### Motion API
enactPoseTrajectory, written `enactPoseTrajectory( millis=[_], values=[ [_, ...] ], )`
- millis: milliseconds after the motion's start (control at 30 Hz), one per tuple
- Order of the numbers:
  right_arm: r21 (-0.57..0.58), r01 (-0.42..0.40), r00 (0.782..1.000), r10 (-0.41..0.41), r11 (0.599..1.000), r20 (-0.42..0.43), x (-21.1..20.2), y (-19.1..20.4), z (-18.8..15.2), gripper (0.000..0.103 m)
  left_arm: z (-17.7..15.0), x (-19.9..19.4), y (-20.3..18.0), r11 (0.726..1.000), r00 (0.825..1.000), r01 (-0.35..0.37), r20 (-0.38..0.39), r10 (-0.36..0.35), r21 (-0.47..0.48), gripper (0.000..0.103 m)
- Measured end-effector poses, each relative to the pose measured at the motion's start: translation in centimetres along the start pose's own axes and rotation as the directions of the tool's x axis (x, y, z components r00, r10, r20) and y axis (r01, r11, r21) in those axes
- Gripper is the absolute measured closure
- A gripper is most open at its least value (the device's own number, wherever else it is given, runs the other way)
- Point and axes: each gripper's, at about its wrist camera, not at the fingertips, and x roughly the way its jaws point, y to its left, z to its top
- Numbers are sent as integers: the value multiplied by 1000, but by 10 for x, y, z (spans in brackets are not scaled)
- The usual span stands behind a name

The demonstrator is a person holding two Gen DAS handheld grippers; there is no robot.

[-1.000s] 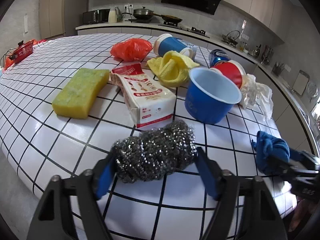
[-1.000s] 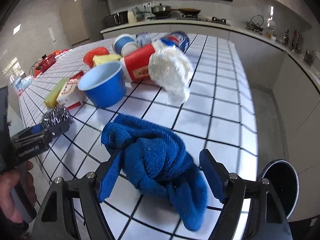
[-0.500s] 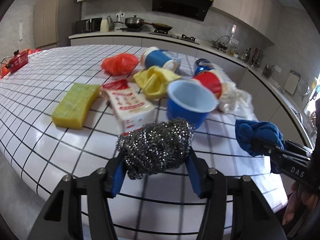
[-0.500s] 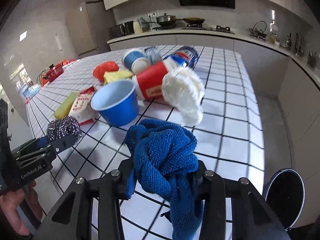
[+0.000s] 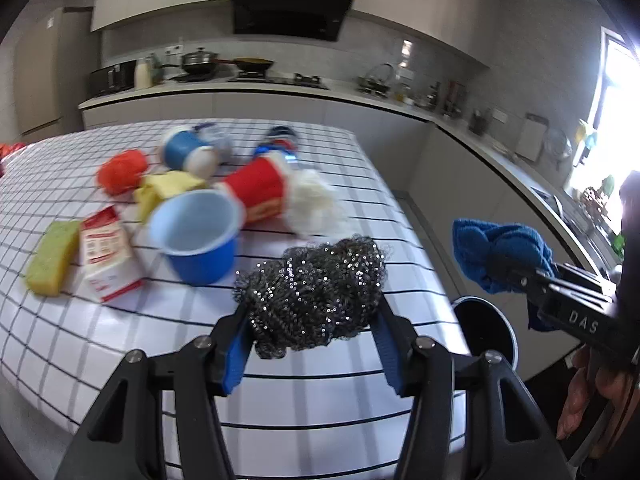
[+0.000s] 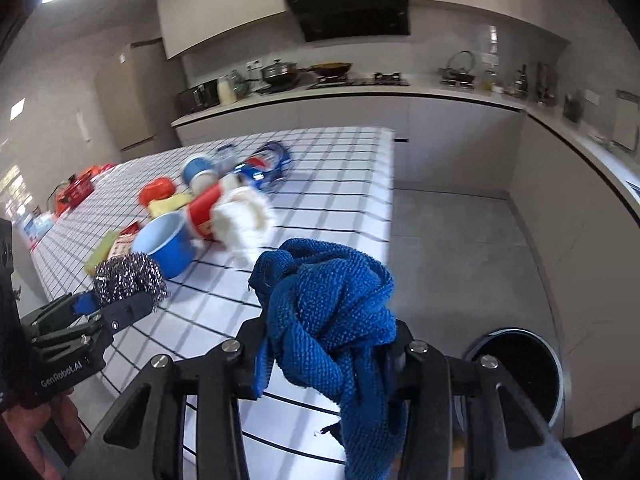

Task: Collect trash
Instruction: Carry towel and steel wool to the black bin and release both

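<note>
The left gripper point(image 5: 310, 320) is clenching a steel wool scourer point(image 5: 312, 284) between its blue pads, holding it clear above the near edge of the white tiled counter point(image 5: 360, 184); the right gripper point(image 6: 326, 344) is gripping a bunched blue cloth point(image 6: 328, 312), whose loose tail is hanging down below the jaws; both items are sitting lifted off the surface, the cloth out past the counter's corner and over the grey floor; a round dark bin point(image 6: 520, 368) is standing on that floor just beside the counter, open at the top; other litter is lying farther back on the counter: a blue cup point(image 5: 198, 236) upright, a red cup point(image 5: 260, 196) on its side touching a white crumpled wad point(image 5: 312, 204), a yellow sponge point(image 5: 52, 260), and a red-and-white packet point(image 5: 106, 256).
</note>
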Motion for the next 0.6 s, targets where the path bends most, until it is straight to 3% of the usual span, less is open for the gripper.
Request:
enactPoseTrajectory(
  millis=[333,600],
  values=[
    [80,94,995,-97,992,24,-47,-93,-15,59,4,23,-86,992,996,92,-28,-90,86,47],
    [134,163,987,-161,978,-23,-66,-178,-42,59,-3,52,-161,973,982,180,-87,-169,142,47]
  ],
)
